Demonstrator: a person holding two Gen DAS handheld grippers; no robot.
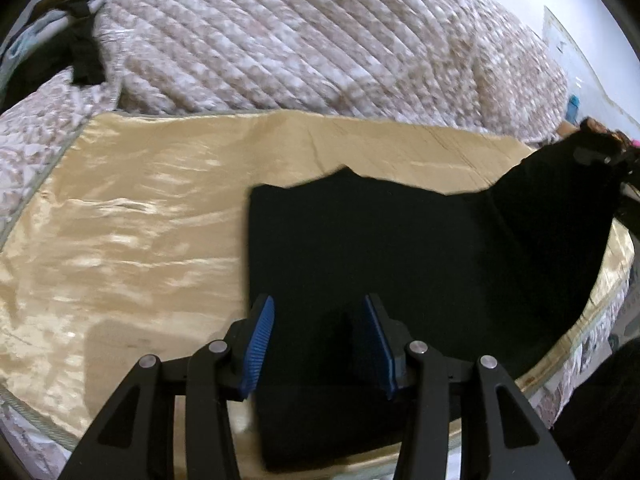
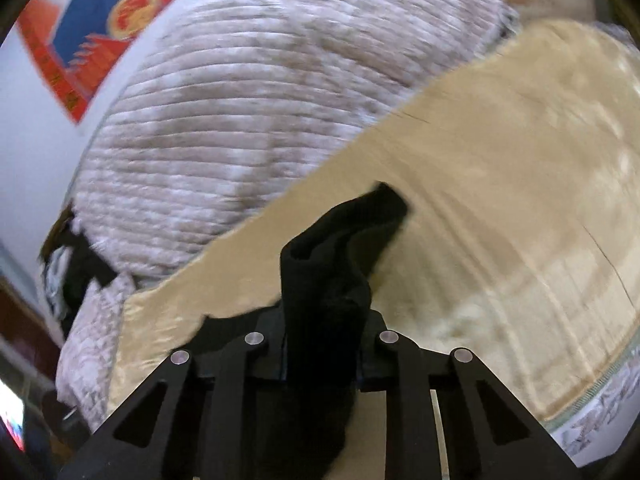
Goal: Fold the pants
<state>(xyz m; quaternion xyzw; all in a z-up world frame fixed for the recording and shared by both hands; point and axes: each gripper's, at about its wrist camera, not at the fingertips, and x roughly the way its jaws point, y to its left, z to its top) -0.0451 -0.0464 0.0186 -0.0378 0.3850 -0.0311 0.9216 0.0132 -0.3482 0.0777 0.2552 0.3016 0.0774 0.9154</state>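
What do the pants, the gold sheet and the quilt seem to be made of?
Pants: a matte black fabric, probably knit or fleece; it shows no shine and bunches thickly in the right gripper.
Sheet: probably satin; glossy gold with bright streaks and fine wrinkles.
Quilt: padded fabric, apparently cotton or polyester; stitched rows puff up, with a dull, pale mottled print.

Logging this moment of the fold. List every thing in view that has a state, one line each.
black pants: mostly flat on the sheet, one end lifted.
left gripper: open, over the pants, holding nothing.
right gripper: shut on a bunched end of the pants.
gold satin sheet: spread out, wrinkled.
quilted blanket: heaped behind the sheet.
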